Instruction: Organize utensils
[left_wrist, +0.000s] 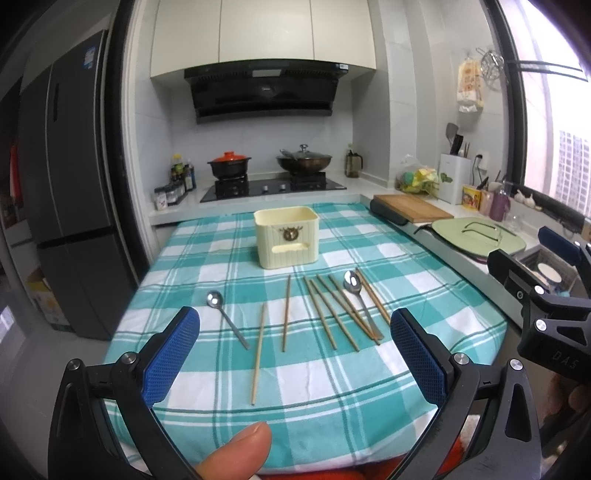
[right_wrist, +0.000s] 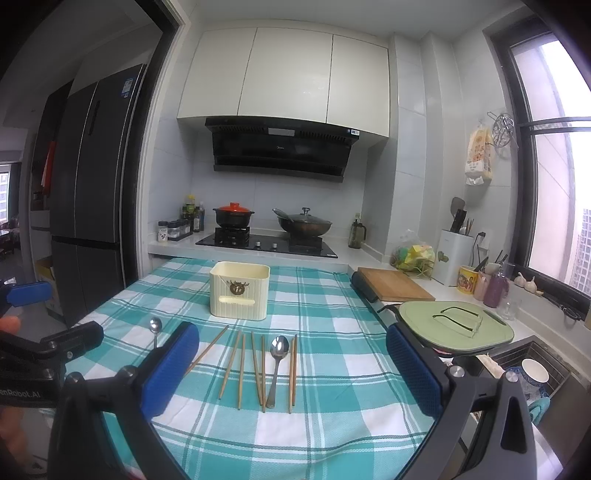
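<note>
A cream utensil box (left_wrist: 286, 236) (right_wrist: 239, 294) stands upright on the teal checked tablecloth (left_wrist: 314, 387) (right_wrist: 332, 424). In front of it lie several wooden chopsticks (left_wrist: 332, 314) (right_wrist: 242, 369), a large steel spoon (left_wrist: 360, 301) (right_wrist: 277, 363) among them, and a small steel spoon (left_wrist: 225, 317) (right_wrist: 155, 330) to the left. My left gripper (left_wrist: 295, 358) is open and empty above the near cloth. My right gripper (right_wrist: 293, 369) is open and empty, and it also shows at the right edge of the left wrist view (left_wrist: 535, 280).
Behind the table is a counter with a hob, a black pot with red lid (right_wrist: 233, 216) and a wok (right_wrist: 303, 224). To the right are a wooden cutting board (right_wrist: 393, 284), a green lid (right_wrist: 454, 325) and a sink (right_wrist: 532, 369). A fridge (right_wrist: 92, 192) stands left.
</note>
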